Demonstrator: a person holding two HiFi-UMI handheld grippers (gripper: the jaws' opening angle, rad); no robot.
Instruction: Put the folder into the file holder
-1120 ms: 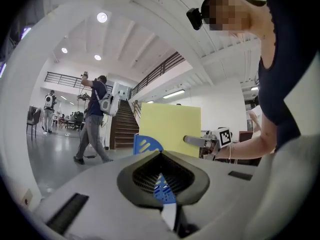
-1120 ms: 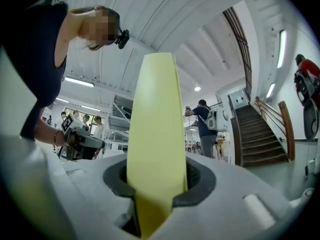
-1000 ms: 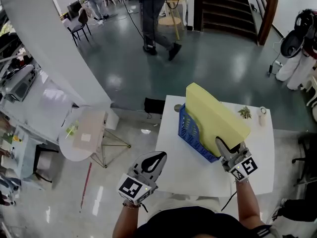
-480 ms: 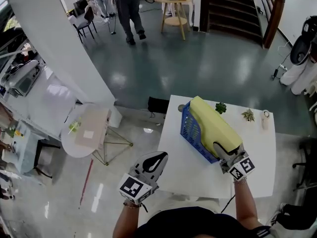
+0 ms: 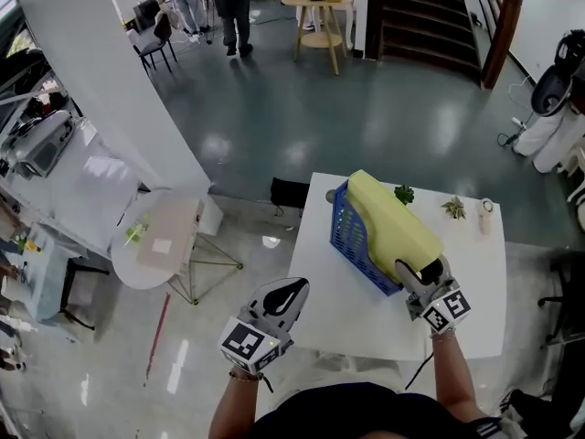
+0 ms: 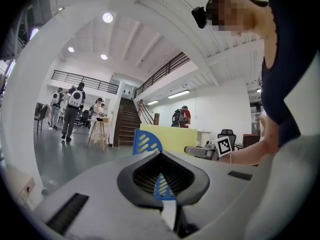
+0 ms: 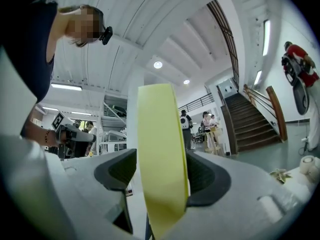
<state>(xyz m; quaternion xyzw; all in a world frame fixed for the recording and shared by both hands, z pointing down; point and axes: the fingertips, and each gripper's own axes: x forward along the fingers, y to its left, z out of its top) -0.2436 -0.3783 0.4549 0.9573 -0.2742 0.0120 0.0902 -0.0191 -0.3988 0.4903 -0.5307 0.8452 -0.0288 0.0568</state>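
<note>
Currently, the white table [image 5: 347, 309] carries the blue file holder [image 5: 352, 236]. The yellow folder [image 5: 393, 227] stands slanted inside the file holder, with its top edge above the rim. The right gripper [image 5: 420, 271] is at the file holder's near end. Its jaws have just been opening and now loosely straddle the folder, with a gap at one pad. The left gripper [image 5: 288, 291] is closed and empty, well left of the file holder.

The head camera looks steeply down on the surface [image 5: 340, 311]. Cameras on the left tongs [image 5: 294, 288] and right tongs [image 5: 420, 269] peer level, both catching the staircase [image 5: 413, 15].
</note>
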